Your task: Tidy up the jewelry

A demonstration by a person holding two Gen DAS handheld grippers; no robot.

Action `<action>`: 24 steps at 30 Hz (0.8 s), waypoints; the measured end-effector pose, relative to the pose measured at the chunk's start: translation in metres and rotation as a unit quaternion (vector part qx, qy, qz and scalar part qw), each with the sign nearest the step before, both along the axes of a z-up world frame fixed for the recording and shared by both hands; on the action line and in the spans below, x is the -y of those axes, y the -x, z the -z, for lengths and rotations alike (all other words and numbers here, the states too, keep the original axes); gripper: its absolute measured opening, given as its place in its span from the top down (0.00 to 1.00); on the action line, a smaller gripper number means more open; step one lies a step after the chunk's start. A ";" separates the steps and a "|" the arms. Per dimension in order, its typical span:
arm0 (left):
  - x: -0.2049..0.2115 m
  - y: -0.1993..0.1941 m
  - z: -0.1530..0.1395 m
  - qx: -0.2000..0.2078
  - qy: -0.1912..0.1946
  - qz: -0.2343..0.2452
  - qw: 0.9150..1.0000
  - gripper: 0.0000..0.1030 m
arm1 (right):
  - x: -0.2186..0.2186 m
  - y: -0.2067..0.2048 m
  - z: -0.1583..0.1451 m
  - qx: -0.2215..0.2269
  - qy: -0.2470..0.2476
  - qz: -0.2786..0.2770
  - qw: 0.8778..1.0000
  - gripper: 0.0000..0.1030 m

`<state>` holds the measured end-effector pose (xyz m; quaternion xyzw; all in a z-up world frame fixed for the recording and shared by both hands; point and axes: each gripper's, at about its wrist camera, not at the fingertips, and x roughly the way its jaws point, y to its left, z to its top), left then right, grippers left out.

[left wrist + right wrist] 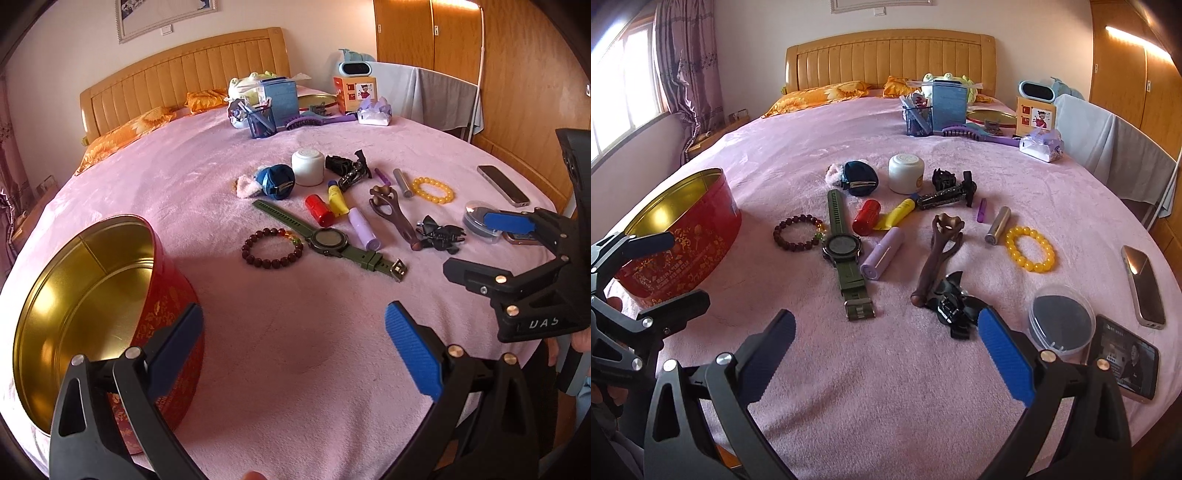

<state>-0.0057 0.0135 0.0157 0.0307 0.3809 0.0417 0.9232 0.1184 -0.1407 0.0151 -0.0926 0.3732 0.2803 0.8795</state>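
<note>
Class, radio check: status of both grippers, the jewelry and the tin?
Left gripper open, empty. Right gripper open, empty. Red tin empty; bracelets and watch on the blanket. Path clear.

We see a dark red bead bracelet [798, 234] beside a green watch [844, 246], a yellow bead bracelet [1030, 248] apart, and an open red tin [683, 236] on the bed.

Both tongs were wide open and held nothing: the left tongs [293, 347] hovered low, the right tongs [886, 354] beside them.
</note>
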 end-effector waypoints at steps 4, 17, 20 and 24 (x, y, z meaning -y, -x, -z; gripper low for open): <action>-0.010 0.003 0.000 0.010 0.009 -0.001 1.000 0.06 | -0.012 -0.001 0.000 0.001 0.010 -0.008 1.000 0.03; -0.021 0.005 0.002 0.015 0.020 -0.002 1.000 0.06 | -0.027 -0.003 0.002 0.001 0.025 -0.015 1.000 0.03; -0.020 0.005 0.000 0.015 0.019 -0.002 1.000 0.06 | -0.029 -0.005 0.001 0.004 0.024 -0.014 1.000 0.03; -0.023 0.004 -0.001 0.011 0.019 -0.012 1.000 0.06 | -0.027 -0.007 -0.001 0.006 0.015 -0.011 1.000 0.03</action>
